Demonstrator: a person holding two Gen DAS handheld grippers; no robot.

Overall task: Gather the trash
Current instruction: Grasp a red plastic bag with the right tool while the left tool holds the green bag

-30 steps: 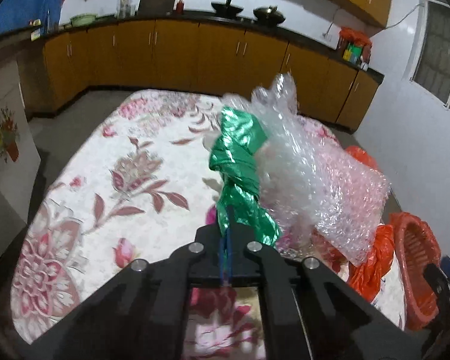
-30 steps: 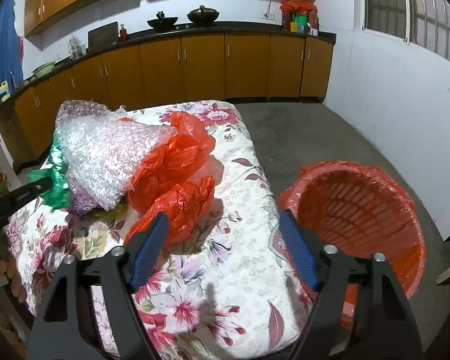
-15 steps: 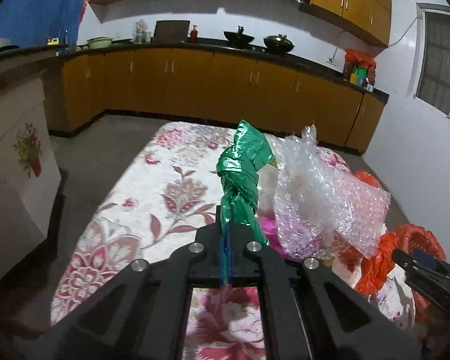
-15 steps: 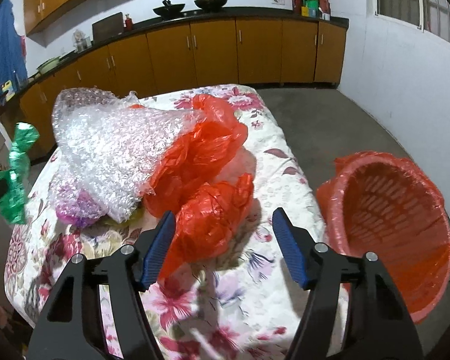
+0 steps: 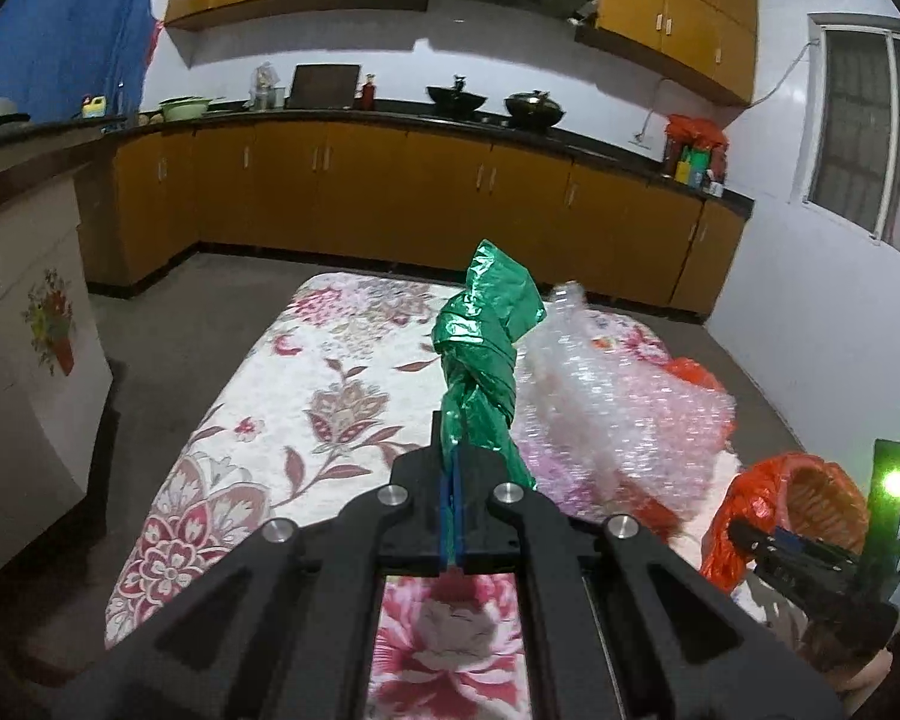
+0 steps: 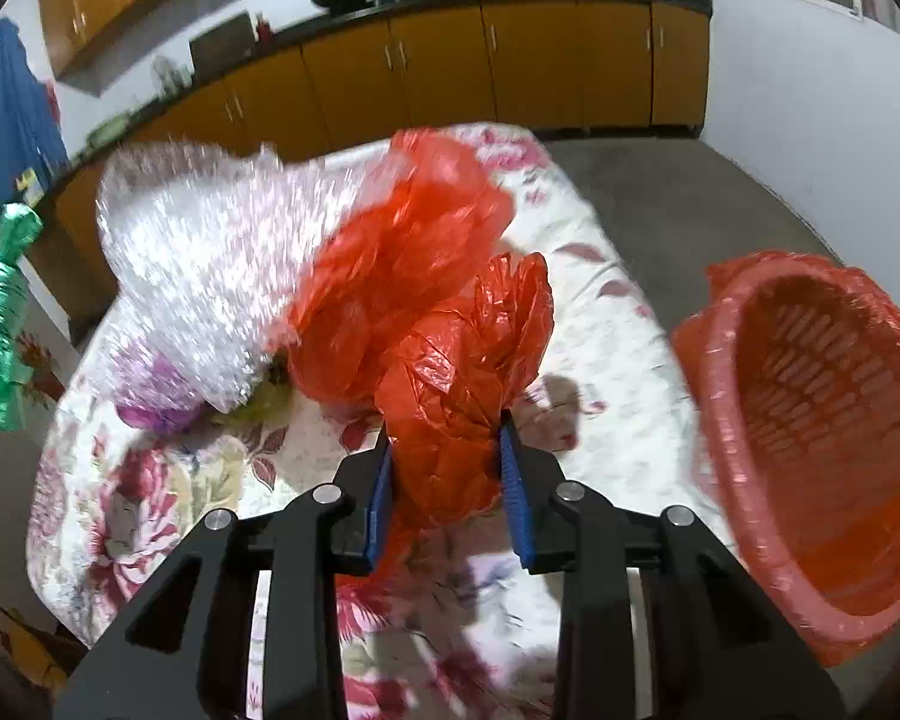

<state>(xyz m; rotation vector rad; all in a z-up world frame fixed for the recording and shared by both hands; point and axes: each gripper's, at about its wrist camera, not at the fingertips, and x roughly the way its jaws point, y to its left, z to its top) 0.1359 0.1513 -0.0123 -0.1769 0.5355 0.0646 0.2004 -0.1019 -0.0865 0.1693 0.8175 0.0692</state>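
Note:
My left gripper (image 5: 453,468) is shut on a twisted green plastic bag (image 5: 483,354) and holds it above the floral table (image 5: 330,396); the bag also shows at the left edge of the right wrist view (image 6: 0,324). My right gripper (image 6: 447,438) has closed on a crumpled red plastic bag (image 6: 456,396) near the table's right edge. A second red bag (image 6: 402,252) lies just behind it. A heap of clear bubble wrap (image 6: 210,264) lies on the table, also in the left wrist view (image 5: 618,420). A red-lined basket (image 6: 822,420) stands off the table's right side.
A purple scrap (image 6: 150,408) lies under the bubble wrap. Wooden kitchen cabinets (image 5: 390,204) run along the back wall with pans on the counter. A white cabinet with a flower picture (image 5: 30,348) stands left of the table. Grey floor surrounds the table.
My left gripper has lifted the green bag up and away from the heap. My right gripper has moved in and closed on the front red bag.

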